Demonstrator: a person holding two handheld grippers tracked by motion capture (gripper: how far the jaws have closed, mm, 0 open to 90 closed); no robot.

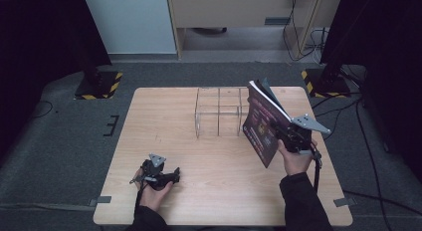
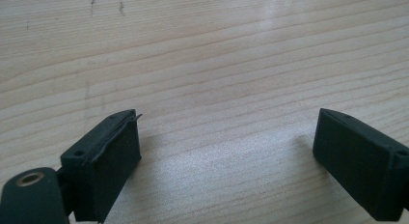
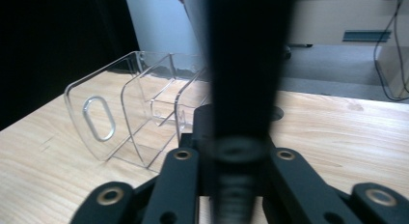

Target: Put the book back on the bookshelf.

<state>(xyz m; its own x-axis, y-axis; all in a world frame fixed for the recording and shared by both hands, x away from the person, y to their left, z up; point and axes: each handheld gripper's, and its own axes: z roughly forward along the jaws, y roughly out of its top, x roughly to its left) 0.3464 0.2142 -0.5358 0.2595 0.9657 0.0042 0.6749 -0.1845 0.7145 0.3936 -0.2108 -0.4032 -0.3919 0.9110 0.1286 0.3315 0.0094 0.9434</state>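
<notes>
magazine [image 1: 263, 122] clamped upright in right gripper [image 1: 288, 133], beside clear rack [image 1: 219, 111].

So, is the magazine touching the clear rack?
Cannot tell. In the high view the magazine, held in the right gripper, overlaps the clear rack, hiding any gap.

High view overlooks table [image 1: 219, 166], left view close above tabletop, right view level.

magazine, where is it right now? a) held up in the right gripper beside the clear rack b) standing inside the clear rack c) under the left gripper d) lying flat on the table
a: the magazine is clamped upright in the right gripper, off the table, just right of the clear rack.
</notes>
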